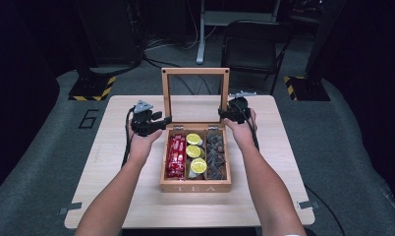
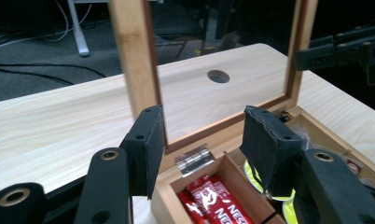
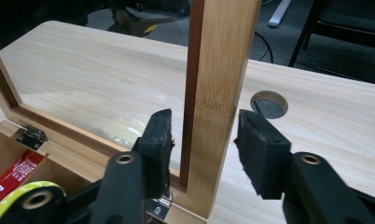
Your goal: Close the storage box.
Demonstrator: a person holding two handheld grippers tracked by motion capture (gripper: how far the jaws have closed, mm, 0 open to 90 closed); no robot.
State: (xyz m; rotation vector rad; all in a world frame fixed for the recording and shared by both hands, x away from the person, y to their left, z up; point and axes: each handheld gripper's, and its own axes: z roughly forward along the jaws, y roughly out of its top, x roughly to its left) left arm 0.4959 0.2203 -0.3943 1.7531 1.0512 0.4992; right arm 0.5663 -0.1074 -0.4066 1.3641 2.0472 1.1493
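A dark room with grey carpet surrounds a pale wooden table [image 1: 112, 162], and a black chair [image 1: 252, 46] stands behind it. A wooden tea box [image 1: 195, 186] sits at the table's middle, its glass-paned lid [image 1: 195, 93] standing upright. Its three compartments hold red packets [image 1: 176, 155] on the left, lime-yellow rounds [image 1: 194, 151] in the centre and dark pieces [image 1: 215, 155] on the right. A person's forearms reach in from below. The left gripper [image 1: 162, 120], jaws apart, sits at the lid frame's left post near the hinge [image 2: 195, 157]. The right gripper [image 3: 204, 135], jaws apart, straddles the lid's right post without clamping it. A round hole [image 3: 268, 103] pierces the tabletop behind
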